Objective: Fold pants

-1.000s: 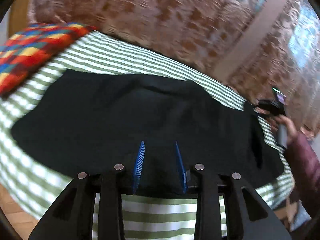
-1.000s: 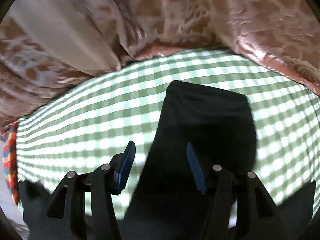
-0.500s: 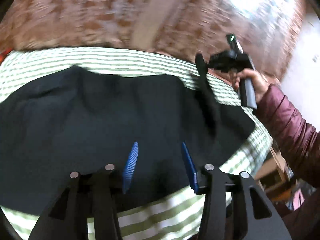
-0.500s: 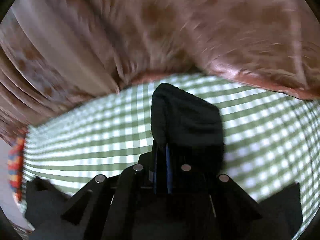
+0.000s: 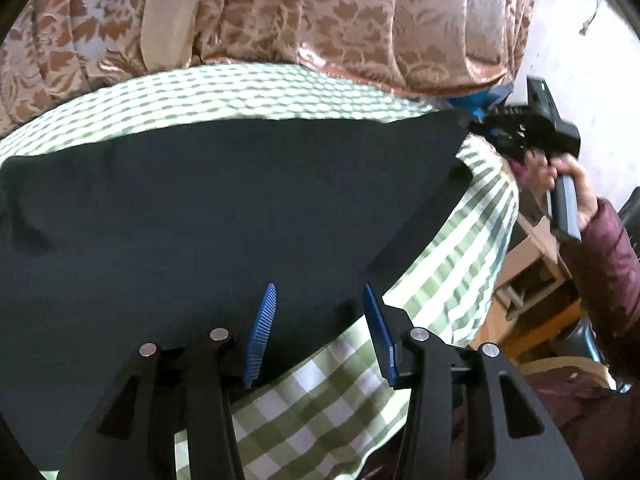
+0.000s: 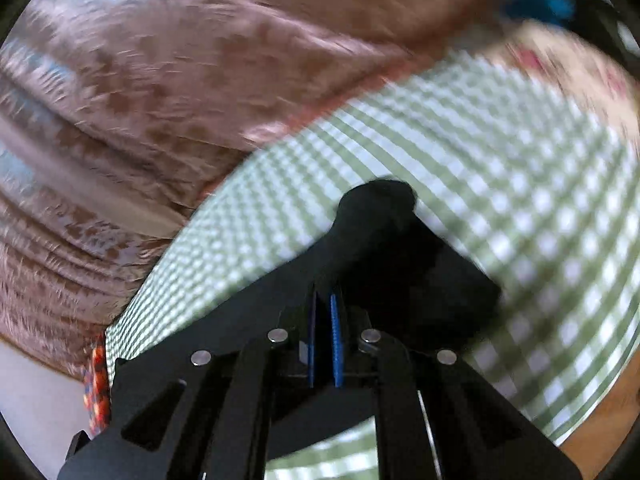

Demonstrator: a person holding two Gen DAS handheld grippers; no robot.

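Observation:
Black pants (image 5: 208, 216) lie spread on a green-and-white checked cloth (image 5: 472, 232). My left gripper (image 5: 318, 300) is open, its blue pads over the pants' near edge, holding nothing. My right gripper (image 6: 324, 304) is shut on a bunched end of the pants (image 6: 376, 216) and holds it lifted above the cloth. In the left wrist view the right gripper (image 5: 486, 126) pulls the far right corner of the pants taut, a hand in a maroon sleeve (image 5: 600, 256) holding it.
Brown patterned curtains (image 5: 360, 20) hang close behind the cloth-covered surface. A multicoloured cloth (image 6: 96, 384) shows at the far left edge. Wooden furniture (image 5: 532, 280) stands off the right edge of the surface.
My right gripper closed on the pants' end and lifted it, pulling it out to the right. The left gripper swung right along the near edge and stayed open.

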